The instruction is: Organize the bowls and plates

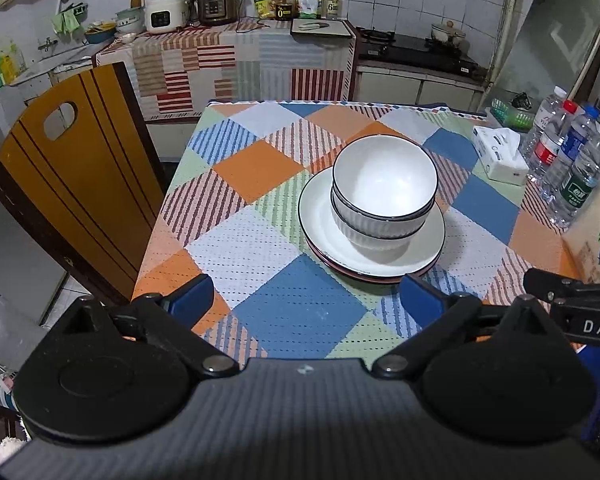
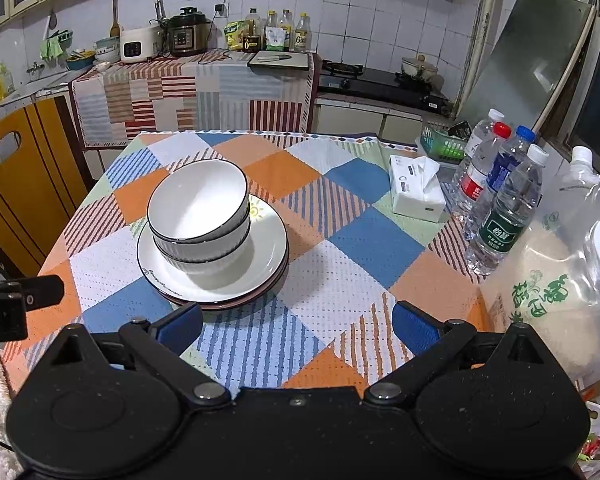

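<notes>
Two white ribbed bowls with dark rims (image 1: 383, 184) (image 2: 198, 208) are nested one in the other and stand on a stack of plates (image 1: 323, 232) (image 2: 268, 248), white on top with a pinkish one beneath. The stack sits mid-table on the checked cloth (image 1: 260, 220) (image 2: 359, 240). My left gripper (image 1: 303, 296) hangs open just in front of the stack, blue pads wide apart, nothing between them. My right gripper (image 2: 300, 322) is open too, to the right of the stack and nearer the table's front edge, empty.
A tissue box (image 2: 415, 188) (image 1: 499, 156), several water bottles (image 2: 499, 200) (image 1: 567, 164) and a large bag of rice (image 2: 559, 264) crowd the table's right side. A wooden chair (image 1: 72, 184) stands at the left edge. Kitchen counter and stove lie behind.
</notes>
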A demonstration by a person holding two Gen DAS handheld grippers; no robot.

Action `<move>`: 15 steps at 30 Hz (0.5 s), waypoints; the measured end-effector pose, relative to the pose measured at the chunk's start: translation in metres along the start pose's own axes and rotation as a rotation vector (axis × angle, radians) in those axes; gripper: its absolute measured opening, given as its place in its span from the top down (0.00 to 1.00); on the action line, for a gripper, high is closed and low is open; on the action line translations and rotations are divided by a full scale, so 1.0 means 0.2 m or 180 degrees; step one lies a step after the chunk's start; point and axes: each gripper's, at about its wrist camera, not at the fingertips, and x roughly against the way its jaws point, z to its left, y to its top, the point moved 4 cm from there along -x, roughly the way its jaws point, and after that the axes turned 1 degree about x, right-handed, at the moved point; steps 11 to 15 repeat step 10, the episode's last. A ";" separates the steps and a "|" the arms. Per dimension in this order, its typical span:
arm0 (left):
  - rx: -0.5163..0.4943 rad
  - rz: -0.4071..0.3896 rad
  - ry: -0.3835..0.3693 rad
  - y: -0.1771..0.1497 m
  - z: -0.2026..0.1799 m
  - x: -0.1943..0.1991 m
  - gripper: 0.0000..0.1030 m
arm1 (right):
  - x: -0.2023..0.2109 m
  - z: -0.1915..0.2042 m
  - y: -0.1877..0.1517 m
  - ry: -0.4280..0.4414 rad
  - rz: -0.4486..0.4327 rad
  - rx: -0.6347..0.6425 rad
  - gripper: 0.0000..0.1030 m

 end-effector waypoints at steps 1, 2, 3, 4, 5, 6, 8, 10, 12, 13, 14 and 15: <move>0.0005 0.0000 0.0007 0.00 0.00 0.00 0.01 | 0.00 0.00 0.00 -0.0003 0.0005 -0.0002 0.01; 0.0010 -0.0002 0.0012 0.00 0.00 0.00 0.01 | 0.00 0.00 -0.01 -0.0007 0.0011 -0.0003 0.01; 0.0020 0.0001 0.0011 0.00 0.01 0.00 0.01 | -0.01 0.00 -0.01 -0.0008 0.0016 -0.0004 0.01; 0.0027 0.0000 0.0005 0.00 0.01 0.01 0.01 | -0.01 -0.01 -0.01 -0.0011 0.0021 -0.0005 0.01; 0.0019 -0.0003 0.0011 0.00 0.01 0.01 0.01 | -0.01 -0.01 -0.01 -0.0014 0.0025 -0.0006 0.01; 0.0012 -0.0002 0.0021 0.00 0.01 0.01 0.01 | -0.01 -0.01 -0.02 -0.0018 0.0030 -0.0004 0.01; -0.0008 -0.0003 0.0014 0.01 0.01 0.01 0.01 | -0.01 -0.01 -0.02 -0.0023 0.0036 -0.0002 0.01; -0.0006 -0.0009 0.0003 0.01 0.01 0.02 0.01 | -0.02 -0.01 -0.02 -0.0028 0.0053 0.0003 0.01; -0.0006 -0.0009 0.0003 0.01 0.01 0.02 0.01 | -0.02 -0.01 -0.02 -0.0028 0.0053 0.0003 0.01; -0.0006 -0.0009 0.0003 0.01 0.01 0.02 0.01 | -0.02 -0.01 -0.02 -0.0028 0.0053 0.0003 0.01; -0.0006 -0.0009 0.0003 0.01 0.01 0.02 0.01 | -0.02 -0.01 -0.02 -0.0028 0.0053 0.0003 0.01; -0.0006 -0.0009 0.0003 0.01 0.01 0.02 0.01 | -0.02 -0.01 -0.02 -0.0028 0.0053 0.0003 0.01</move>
